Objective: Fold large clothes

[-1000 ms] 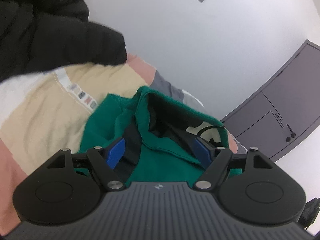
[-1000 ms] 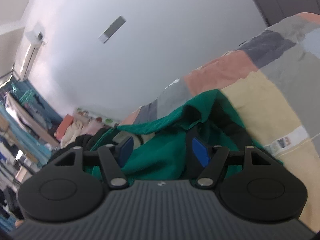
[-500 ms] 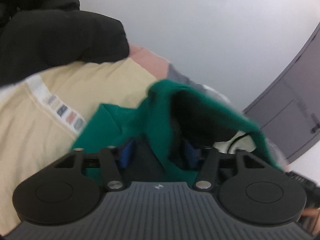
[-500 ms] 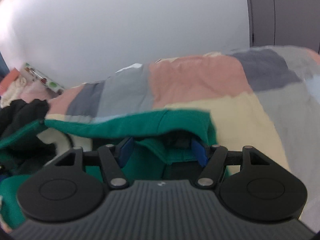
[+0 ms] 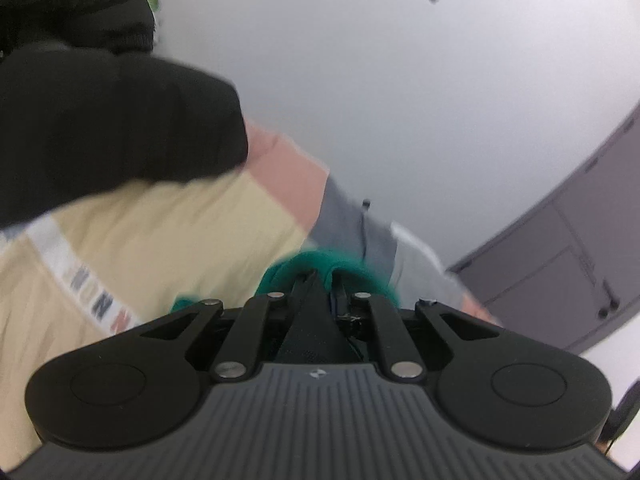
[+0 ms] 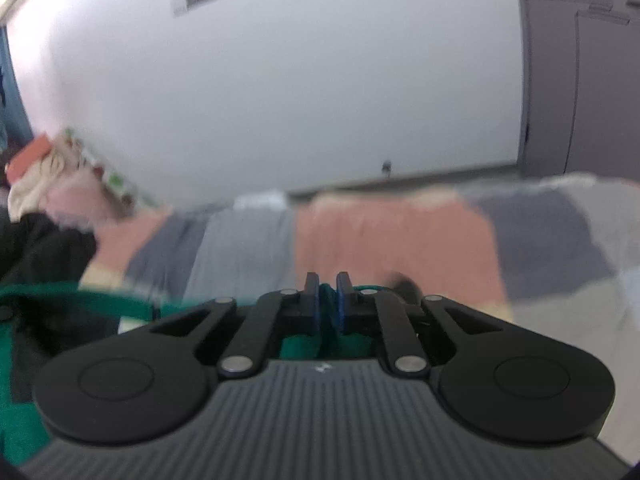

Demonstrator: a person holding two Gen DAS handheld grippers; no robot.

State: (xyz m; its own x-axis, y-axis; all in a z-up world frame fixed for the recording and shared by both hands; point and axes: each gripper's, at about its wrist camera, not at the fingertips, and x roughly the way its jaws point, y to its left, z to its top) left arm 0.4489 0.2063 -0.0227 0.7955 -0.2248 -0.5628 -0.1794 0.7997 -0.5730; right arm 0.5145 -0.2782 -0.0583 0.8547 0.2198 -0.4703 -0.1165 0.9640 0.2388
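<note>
Both grippers pinch the green garment above the patchwork bed.

We see the left gripper (image 5: 322,284) with its fingers drawn together on a bunched fold of the green garment (image 5: 352,270); dark fabric fills the gap between them. We see the right gripper (image 6: 328,300) with its blue pads (image 6: 341,308) pressed onto a thin green fold (image 6: 327,294), and more of that cloth trails off to the left of its view (image 6: 112,306). The garment sits just in front of both grippers, over the bed (image 6: 392,236), whose cover is patched in pink, grey and cream. A black jacket (image 5: 100,120) lies at the bed's left edge in the left view. A white wall (image 6: 320,80) and a grey cupboard (image 5: 560,248) stand behind. Both views are motion-blurred.
</note>
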